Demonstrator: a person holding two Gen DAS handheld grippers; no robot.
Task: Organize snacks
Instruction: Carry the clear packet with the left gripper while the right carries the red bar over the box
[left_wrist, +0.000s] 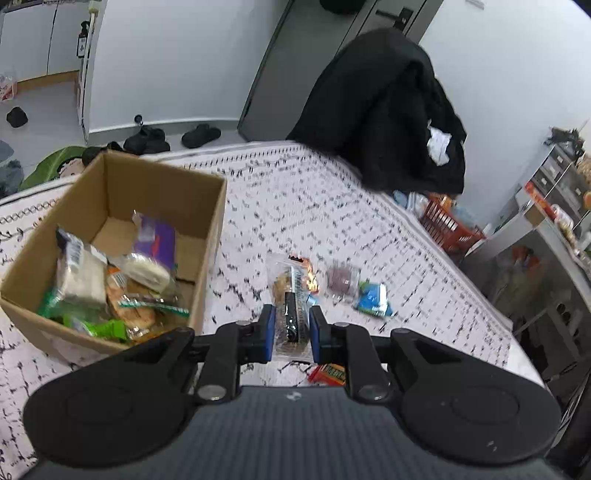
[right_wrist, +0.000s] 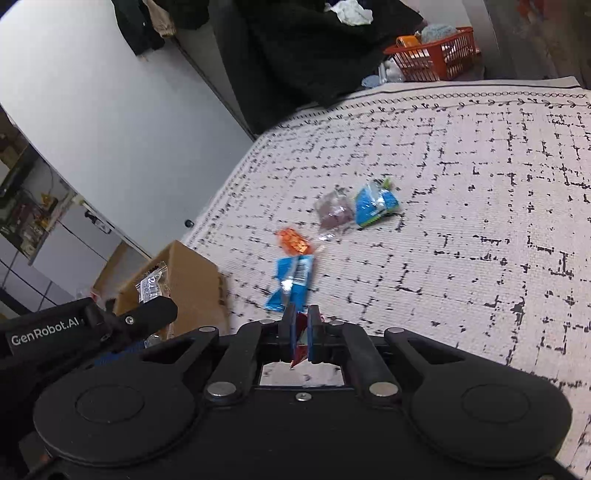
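Left gripper (left_wrist: 291, 325), nearest, jaws narrow and clamped on a clear-wrapped snack pack (left_wrist: 291, 306) with a dark bar inside. Cardboard box (left_wrist: 207, 236) at left, half full of snacks. Loose on the patterned cloth (left_wrist: 369, 206), going right: orange packet (right_wrist: 293, 240), blue wrapper (right_wrist: 291, 280), purple candy bag (right_wrist: 334, 212), blue-green packet (right_wrist: 375, 203). Right gripper (right_wrist: 299, 332) pinched nearly closed on a red-and-blue wrapper (right_wrist: 300, 345). Risk: slick film could slip out on the way to the box; both hands heading there together might bump. Hard to read: the red wrapper's label, pinched edge-on; box contents blurred.
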